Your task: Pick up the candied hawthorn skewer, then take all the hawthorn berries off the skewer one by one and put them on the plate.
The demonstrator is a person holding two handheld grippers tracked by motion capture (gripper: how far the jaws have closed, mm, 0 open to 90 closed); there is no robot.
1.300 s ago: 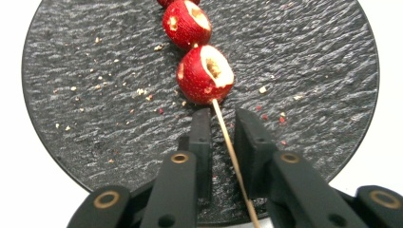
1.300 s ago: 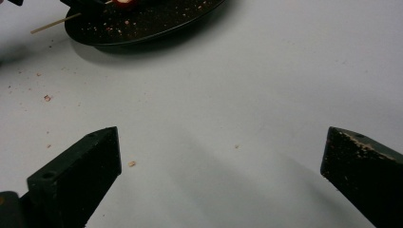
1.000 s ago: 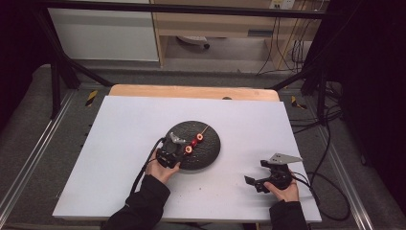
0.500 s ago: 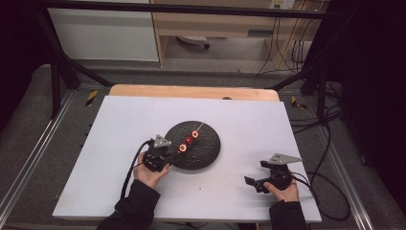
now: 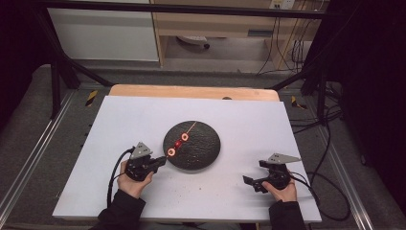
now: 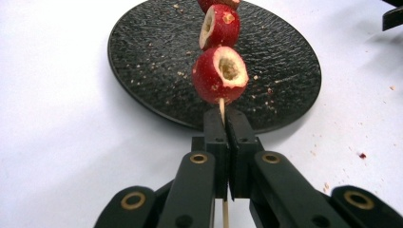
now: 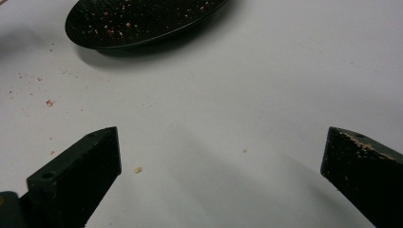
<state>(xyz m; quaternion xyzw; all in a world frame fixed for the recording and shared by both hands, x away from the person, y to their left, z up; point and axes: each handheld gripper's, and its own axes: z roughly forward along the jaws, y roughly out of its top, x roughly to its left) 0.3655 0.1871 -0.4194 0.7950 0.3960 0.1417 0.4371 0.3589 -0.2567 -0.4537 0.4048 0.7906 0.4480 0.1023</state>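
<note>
Left gripper (image 6: 222, 124) clamped tight on the thin wooden skewer stick (image 6: 221, 107), jaws pressed together just below the lowest fruit. Threaded on that stick: cored red hawthorn-like fruits (image 6: 220, 75), one close above the jaws, another (image 6: 218, 26) beyond it, a third cut off at the top edge. In the high view, left gripper (image 5: 160, 162) at the near-left rim of the round black textured plate (image 5: 201, 148), stick slanting up and away across the plate, fruits (image 5: 178, 144) over its left half.

Right gripper (image 5: 250, 181) resting at the near right of the white table (image 5: 119, 120), well apart from the plate, jaws spread wide with nothing between them.

Judged progress: skewer grasped by its bare end, apparently lifted off the plate or close to it; fruits not yet pulled off. Probably left: bringing the idle right gripper across to strip or steady the fruits. Crumbs (image 7: 138, 169) scattered on plate and table.
</note>
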